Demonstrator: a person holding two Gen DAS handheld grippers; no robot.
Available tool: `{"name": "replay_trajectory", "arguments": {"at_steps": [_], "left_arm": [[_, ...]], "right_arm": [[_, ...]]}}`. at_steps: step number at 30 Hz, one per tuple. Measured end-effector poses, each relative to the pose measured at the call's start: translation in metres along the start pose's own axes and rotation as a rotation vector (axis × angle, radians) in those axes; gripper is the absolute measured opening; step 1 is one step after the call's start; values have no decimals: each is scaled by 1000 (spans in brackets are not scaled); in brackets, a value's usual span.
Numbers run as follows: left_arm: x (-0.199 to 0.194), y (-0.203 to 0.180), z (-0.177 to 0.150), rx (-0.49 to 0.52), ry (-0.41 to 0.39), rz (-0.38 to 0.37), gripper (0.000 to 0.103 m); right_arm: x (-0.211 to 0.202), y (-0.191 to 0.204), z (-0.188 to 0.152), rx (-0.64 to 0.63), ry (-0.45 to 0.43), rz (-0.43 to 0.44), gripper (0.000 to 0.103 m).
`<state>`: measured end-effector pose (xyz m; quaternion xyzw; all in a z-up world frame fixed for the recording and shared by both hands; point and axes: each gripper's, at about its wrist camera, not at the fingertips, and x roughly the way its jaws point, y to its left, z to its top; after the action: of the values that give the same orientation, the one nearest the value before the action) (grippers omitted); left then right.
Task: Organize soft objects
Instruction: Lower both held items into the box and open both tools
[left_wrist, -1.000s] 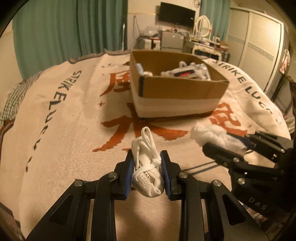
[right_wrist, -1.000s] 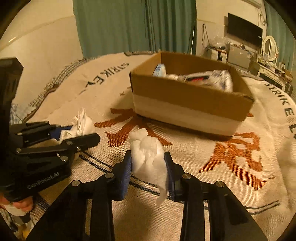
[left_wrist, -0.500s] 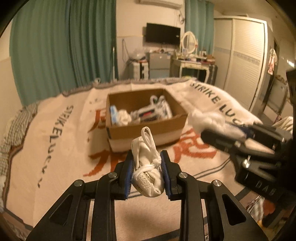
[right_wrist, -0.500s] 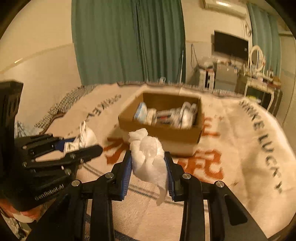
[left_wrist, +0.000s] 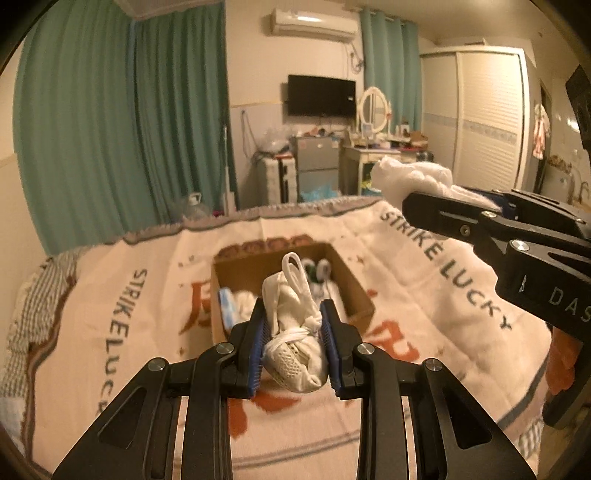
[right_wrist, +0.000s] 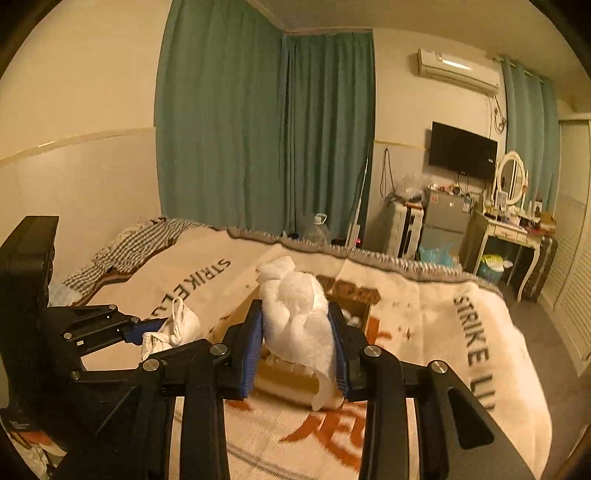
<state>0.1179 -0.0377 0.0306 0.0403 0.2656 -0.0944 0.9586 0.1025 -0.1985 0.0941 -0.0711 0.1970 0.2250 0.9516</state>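
Note:
My left gripper (left_wrist: 293, 345) is shut on a white knotted sock bundle (left_wrist: 293, 343), held high above the bed. It also shows in the right wrist view (right_wrist: 173, 328). My right gripper (right_wrist: 297, 345) is shut on a white fluffy cloth (right_wrist: 299, 317), also raised; the cloth shows in the left wrist view (left_wrist: 413, 181). An open cardboard box (left_wrist: 354, 288) with several soft white items lies on the bed below and ahead of both grippers; it is partly hidden in the right wrist view (right_wrist: 354, 295).
The bed is covered by a cream blanket (left_wrist: 122, 295) with orange characters and "STRIKE LUCKY" lettering. Green curtains (right_wrist: 266, 129), a TV (left_wrist: 321, 96), a dresser with mirror (right_wrist: 509, 221) and a wardrobe (left_wrist: 484, 118) stand beyond the bed.
Both grippers have risen well above the bed with their loads still held. The box now appears smaller and lower in both views.

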Motion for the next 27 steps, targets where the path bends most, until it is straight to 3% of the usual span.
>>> {"name": "replay_trajectory", "arguments": {"at_steps": [4,11,16,21,24,27], "left_arm": [[24,9,17,13,-10,32,27],[86,35,28,12,2,89,27],[141,50,19,13,62,92,27],[187,59,3,27,142,77,27],[195,60,-6,26,169,38,27],[197,54,-10,54,173,45,31]], "right_arm": [[23,-11,17,-4,-8,1,33],[99,-32,28,11,47,17,33],[159,-44,17,39,106,36,33],[223,-57,0,109,198,110,33],[251,-60,-13,121,253,122,33],[271,-61,-24,139,314,120,38]]}}
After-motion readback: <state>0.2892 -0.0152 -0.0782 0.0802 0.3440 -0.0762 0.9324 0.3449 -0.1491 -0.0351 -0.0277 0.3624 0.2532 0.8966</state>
